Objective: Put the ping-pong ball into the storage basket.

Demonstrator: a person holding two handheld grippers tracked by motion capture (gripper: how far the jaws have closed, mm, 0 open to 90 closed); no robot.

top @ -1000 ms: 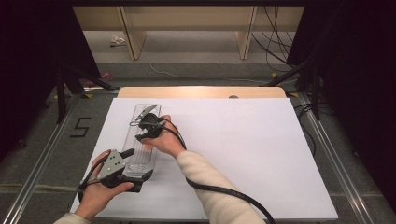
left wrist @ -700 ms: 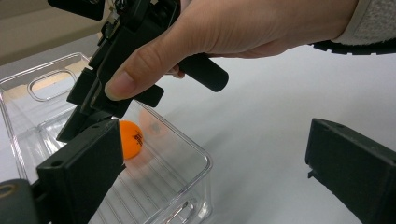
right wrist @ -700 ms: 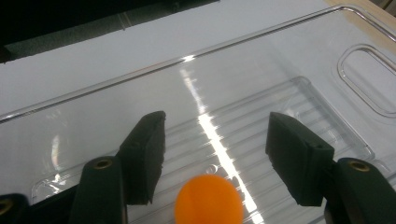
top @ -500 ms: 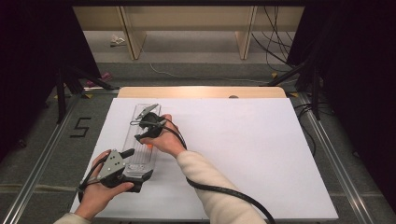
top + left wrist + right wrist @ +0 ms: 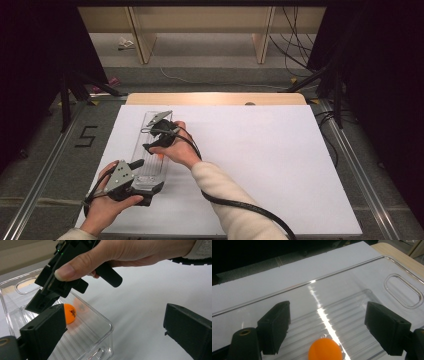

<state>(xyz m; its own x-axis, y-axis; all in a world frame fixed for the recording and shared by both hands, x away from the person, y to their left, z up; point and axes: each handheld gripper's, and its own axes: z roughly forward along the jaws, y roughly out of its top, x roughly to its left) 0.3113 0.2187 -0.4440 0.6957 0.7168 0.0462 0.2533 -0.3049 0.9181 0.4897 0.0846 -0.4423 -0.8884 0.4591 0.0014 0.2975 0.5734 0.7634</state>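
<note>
White table (image 5: 280, 165): orange ball (image 5: 325, 349) below right gripper (image 5: 332, 327).

Change record, high view, over the last second: almost none.

- Right tool (image 5: 150, 146): same place above the clear bin (image 5: 148, 172), jaws apart; no visible shift.
- Left tool (image 5: 142, 186): same place at the bin's near end; hand (image 5: 107, 205) unmoved.
- Orange ball (image 5: 69, 313): lying in the bin below the right tool; too small in the earlier pictures to compare.
</note>
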